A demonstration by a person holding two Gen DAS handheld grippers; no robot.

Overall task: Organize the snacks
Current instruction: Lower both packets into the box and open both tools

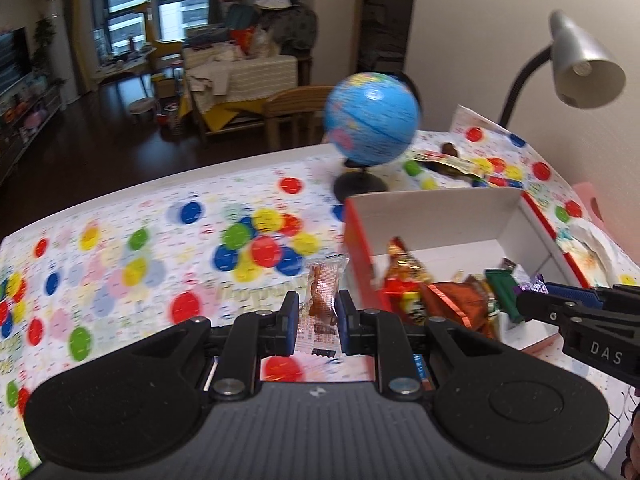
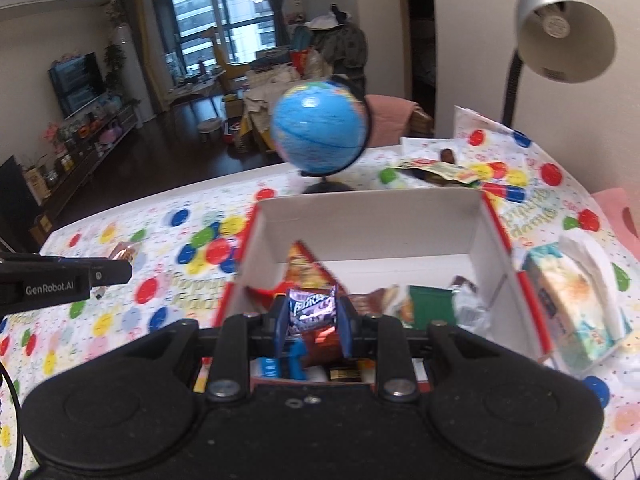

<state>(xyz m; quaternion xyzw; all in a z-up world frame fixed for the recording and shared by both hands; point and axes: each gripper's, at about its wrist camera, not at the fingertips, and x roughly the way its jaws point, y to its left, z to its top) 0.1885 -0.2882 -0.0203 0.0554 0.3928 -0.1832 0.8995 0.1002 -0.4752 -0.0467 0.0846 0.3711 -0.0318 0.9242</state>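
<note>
1. Clear plastic wraps the brown snack that the left gripper is clamped on; the packet stands upright between the blue pads, so it is carried by its lower half and its top sticks up free.
2. That packet sits above the dotted tablecloth, just beside the left wall of the red-and-white box, probably because the box is where it is headed.
3. Over the box's near edge, the right gripper is closed on a purple snack packet, pinched across its width with its printed face toward the camera.
4. Held there, the purple packet can likely drop straight in among the snacks already collected: a red-and-gold pouch, a green packet and others along the near wall.
5. Both tools carry one item each, which suggests two snacks are delivered in one trip.
6. A loose yellow wrapper lies beyond the box's far wall toward the table's far edge, so I judge the sorting unfinished.
7. The globe stands just behind the far left corner of the box, the lamp leans over the far right corner of the table, and a tissue pack rests just beside the box's right wall; all are clear of both tools.
</note>
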